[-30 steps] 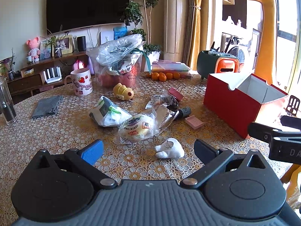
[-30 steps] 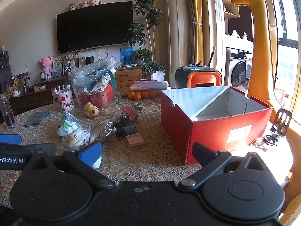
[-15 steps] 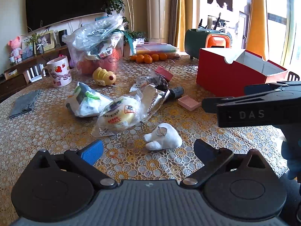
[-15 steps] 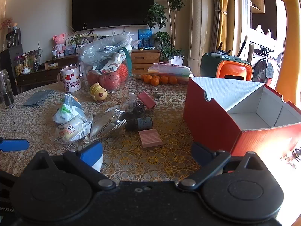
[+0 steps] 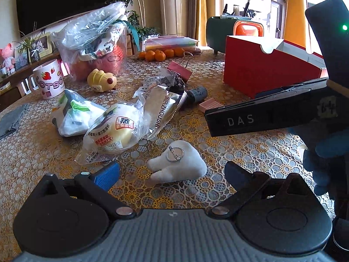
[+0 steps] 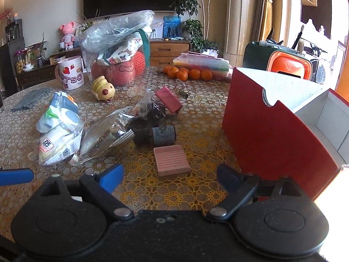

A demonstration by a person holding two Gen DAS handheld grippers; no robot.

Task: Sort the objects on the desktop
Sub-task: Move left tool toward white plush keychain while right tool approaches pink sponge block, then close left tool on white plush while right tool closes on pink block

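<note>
Pink and ribbed, a small flat block (image 6: 172,160) is seen lying on the patterned tablecloth (image 6: 196,120) just ahead of the right gripper (image 6: 170,175), whose jaws stand apart and have just been closing a little, nothing touched by them. A white plush keyring toy (image 5: 177,161) lies between the spread, empty jaws of the left gripper (image 5: 172,174) (untouched). Near the block stands a red cardboard box (image 6: 272,126).

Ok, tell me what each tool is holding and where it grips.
Nothing is held. The left tool stands open around the white plush; the right tool, just narrowing, stands open before the pink pad.
</note>
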